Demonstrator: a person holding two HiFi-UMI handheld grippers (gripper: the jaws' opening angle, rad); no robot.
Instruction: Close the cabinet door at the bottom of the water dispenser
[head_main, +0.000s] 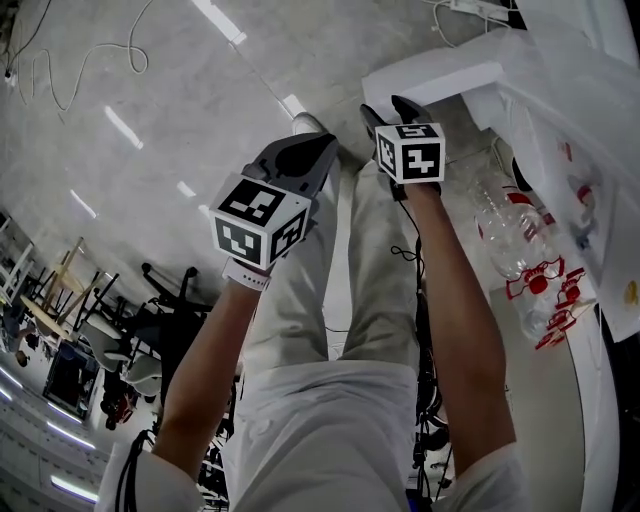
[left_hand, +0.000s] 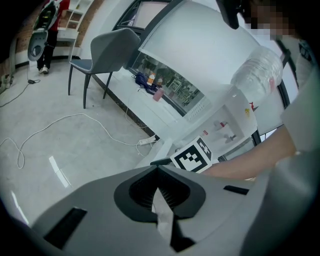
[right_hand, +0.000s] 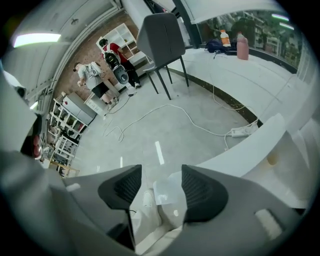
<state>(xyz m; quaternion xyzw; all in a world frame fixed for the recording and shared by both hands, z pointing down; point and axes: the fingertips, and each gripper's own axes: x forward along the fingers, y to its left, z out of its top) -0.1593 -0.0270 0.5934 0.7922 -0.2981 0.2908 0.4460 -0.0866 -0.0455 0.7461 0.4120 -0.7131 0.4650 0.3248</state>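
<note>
The white water dispenser (head_main: 585, 110) stands at the right, with a clear bottle (head_main: 505, 230) on top. Its white cabinet door (head_main: 430, 75) stands open, swung out over the floor beyond my right gripper (head_main: 388, 108). That gripper is open with nothing between its pads; in the right gripper view (right_hand: 161, 170) the door (right_hand: 250, 145) lies just right of the jaws, apart from them. My left gripper (head_main: 325, 142) hangs over the person's legs, shut and empty (left_hand: 157, 167). In the left gripper view the dispenser (left_hand: 235, 120) and bottle (left_hand: 260, 70) show beyond the right gripper's marker cube (left_hand: 195, 155).
The person's trousered legs (head_main: 350, 300) and a shoe (head_main: 308, 124) are below the grippers. A power strip (right_hand: 242, 131) and white cable (right_hand: 165, 110) lie on the grey floor. A grey chair (right_hand: 160, 35) stands by a low window ledge. People (right_hand: 92, 75) stand far off by shelves.
</note>
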